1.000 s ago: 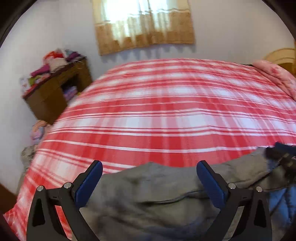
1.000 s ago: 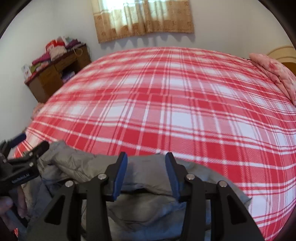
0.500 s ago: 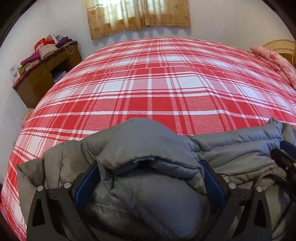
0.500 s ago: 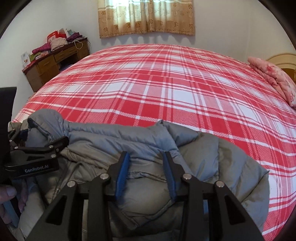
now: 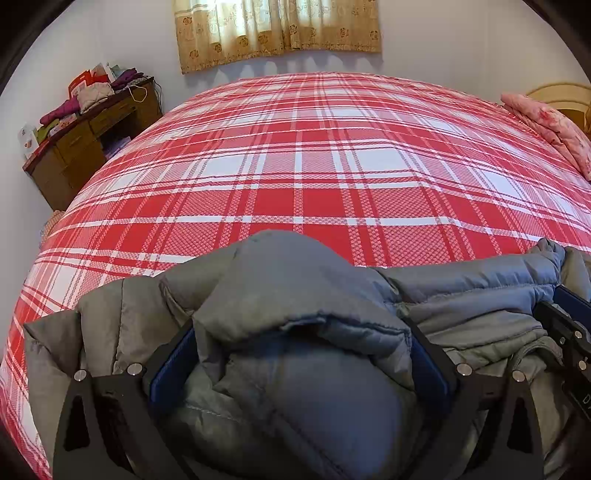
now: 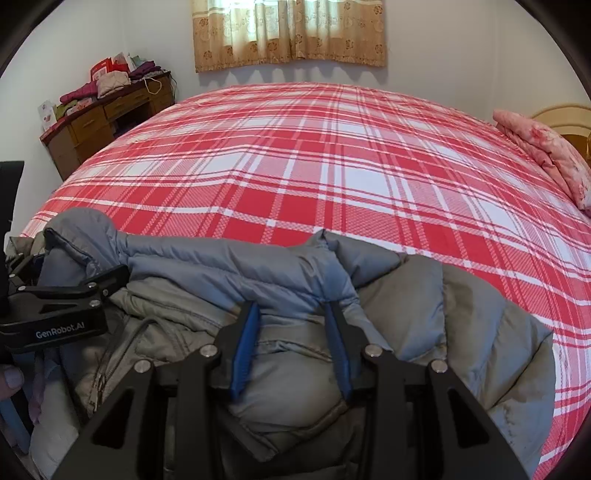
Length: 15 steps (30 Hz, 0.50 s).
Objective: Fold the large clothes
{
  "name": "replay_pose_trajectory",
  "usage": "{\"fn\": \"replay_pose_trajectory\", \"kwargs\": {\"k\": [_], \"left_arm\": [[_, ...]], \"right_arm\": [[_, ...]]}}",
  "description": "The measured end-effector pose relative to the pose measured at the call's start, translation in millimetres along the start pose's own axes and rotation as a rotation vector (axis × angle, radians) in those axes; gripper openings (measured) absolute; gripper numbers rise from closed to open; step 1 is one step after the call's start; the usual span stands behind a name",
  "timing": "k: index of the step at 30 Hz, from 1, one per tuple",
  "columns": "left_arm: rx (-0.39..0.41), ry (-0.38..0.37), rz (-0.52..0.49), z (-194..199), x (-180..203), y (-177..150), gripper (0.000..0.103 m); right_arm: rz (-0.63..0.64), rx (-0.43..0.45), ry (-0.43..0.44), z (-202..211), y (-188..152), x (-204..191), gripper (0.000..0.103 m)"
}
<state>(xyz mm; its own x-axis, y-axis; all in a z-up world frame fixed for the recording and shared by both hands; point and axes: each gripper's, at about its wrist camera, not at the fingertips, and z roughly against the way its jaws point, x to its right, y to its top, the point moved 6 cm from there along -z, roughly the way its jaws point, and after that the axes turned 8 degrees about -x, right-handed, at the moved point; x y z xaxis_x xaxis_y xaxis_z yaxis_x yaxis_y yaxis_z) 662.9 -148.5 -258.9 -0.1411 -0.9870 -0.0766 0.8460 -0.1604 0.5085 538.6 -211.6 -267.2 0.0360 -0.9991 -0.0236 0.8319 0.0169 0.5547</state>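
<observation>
A large grey puffer jacket (image 5: pixel 295 295) lies bunched at the near edge of a bed with a red and white plaid cover (image 5: pixel 314 166). My left gripper (image 5: pixel 301 343) stands wide open, with a thick fold of the jacket bulging between its blue pads. My right gripper (image 6: pixel 291 317) is partly closed around a fold of the jacket (image 6: pixel 295 280) near its collar edge. The left gripper also shows in the right wrist view (image 6: pixel 62 295) at the far left, and the right gripper shows in the left wrist view (image 5: pixel 565 325) at the far right.
A wooden desk (image 5: pixel 85 147) piled with clothes stands against the wall at the left of the bed. A pink folded quilt (image 5: pixel 550 125) lies at the bed's right end by a headboard (image 6: pixel 565 118). A curtain (image 5: pixel 277 29) hangs on the far wall.
Both grippers have dropped and pushed forward onto the jacket over the last second. The jacket now fills the lower part of both views and lies between the jaws.
</observation>
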Motion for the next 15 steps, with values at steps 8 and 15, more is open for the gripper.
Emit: {"fn": "replay_pose_trajectory", "kwargs": {"k": [8,15], "left_arm": [[-0.004,-0.002,-0.001,-0.6,-0.3,-0.6,0.102],[-0.004,0.0,-0.002,-0.8,-0.3,-0.5,0.102]], "right_arm": [[0.014,-0.005,-0.026,-1.8,0.4,-2.6,0.04],[0.015,-0.005,-0.026,-2.3,0.8,-2.9,0.04]]}}
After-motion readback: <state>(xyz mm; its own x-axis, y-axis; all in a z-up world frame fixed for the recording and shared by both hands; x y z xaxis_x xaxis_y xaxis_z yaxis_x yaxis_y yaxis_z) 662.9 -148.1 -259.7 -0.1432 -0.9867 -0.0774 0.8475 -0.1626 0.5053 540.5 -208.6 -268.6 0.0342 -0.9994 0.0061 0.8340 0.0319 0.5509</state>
